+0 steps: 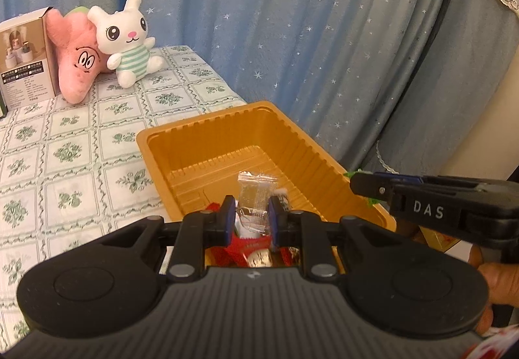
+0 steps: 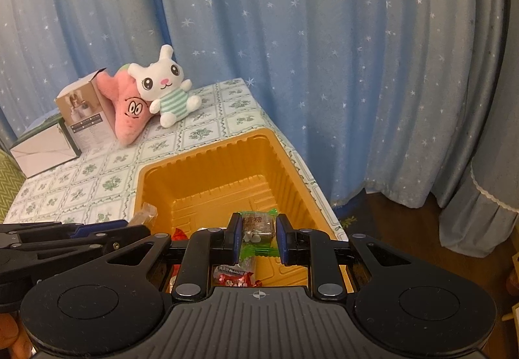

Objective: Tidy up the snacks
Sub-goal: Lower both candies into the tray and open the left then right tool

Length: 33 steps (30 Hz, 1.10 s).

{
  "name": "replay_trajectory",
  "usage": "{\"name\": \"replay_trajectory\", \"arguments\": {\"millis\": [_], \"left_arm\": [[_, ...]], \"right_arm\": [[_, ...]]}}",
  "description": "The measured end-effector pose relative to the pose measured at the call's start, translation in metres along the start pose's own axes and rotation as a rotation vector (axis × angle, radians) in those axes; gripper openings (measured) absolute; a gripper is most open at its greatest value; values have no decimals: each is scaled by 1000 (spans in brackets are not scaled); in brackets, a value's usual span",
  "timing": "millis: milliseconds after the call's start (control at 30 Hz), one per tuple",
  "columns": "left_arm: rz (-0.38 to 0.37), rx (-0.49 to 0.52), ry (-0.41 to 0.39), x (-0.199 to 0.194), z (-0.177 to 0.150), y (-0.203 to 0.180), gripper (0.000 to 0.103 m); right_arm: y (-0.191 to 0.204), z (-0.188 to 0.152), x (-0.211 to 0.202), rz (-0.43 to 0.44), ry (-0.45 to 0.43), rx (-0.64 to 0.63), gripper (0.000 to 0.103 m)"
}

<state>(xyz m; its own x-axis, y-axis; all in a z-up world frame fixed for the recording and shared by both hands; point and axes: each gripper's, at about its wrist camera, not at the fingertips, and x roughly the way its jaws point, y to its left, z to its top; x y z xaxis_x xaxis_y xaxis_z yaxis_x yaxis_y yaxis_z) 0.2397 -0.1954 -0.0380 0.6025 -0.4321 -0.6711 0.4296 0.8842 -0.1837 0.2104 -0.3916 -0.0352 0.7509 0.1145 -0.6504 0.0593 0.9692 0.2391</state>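
My left gripper is shut on a clear-wrapped snack and hangs over the near end of a golden plastic tray. Red-wrapped snacks lie in the tray under it. My right gripper is shut on a green-wrapped brown candy above the same tray, where a red snack lies below. Each gripper appears in the other's view: the right gripper with green wrapper at its tip, the left gripper with its snack sticking up.
The tray stands on a table with a green-patterned cloth, close to the table's right edge. A white plush rabbit, a pink plush and a cardboard box sit at the far left. A blue starred curtain hangs behind.
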Motion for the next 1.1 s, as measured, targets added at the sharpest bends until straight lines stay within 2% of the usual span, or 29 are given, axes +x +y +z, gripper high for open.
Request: {"name": "replay_trajectory", "arguments": {"millis": [100, 133, 167, 200, 233, 433, 567, 1100], "left_arm": [[-4, 13, -2, 8, 3, -1, 20], [-8, 12, -3, 10, 4, 0, 23], [-13, 9, -3, 12, 4, 2, 27], [-17, 6, -1, 13, 3, 4, 39], [-17, 1, -2, 12, 2, 6, 43], [63, 18, 0, -3, -13, 18, 43], [85, -3, 13, -13, -23, 26, 45], [86, -48, 0, -39, -40, 33, 50]], "right_arm": [[-2, 0, 3, -2, 5, 10, 22], [-2, -1, 3, -4, 7, 9, 22], [-2, -1, 2, -4, 6, 8, 22], [-1, -2, 2, -3, 7, 6, 22], [-1, -2, 1, -3, 7, 5, 22], [-2, -5, -3, 1, 9, 11, 22], [4, -6, -6, 17, 9, 6, 22], [20, 6, -17, 61, -20, 8, 22]]}}
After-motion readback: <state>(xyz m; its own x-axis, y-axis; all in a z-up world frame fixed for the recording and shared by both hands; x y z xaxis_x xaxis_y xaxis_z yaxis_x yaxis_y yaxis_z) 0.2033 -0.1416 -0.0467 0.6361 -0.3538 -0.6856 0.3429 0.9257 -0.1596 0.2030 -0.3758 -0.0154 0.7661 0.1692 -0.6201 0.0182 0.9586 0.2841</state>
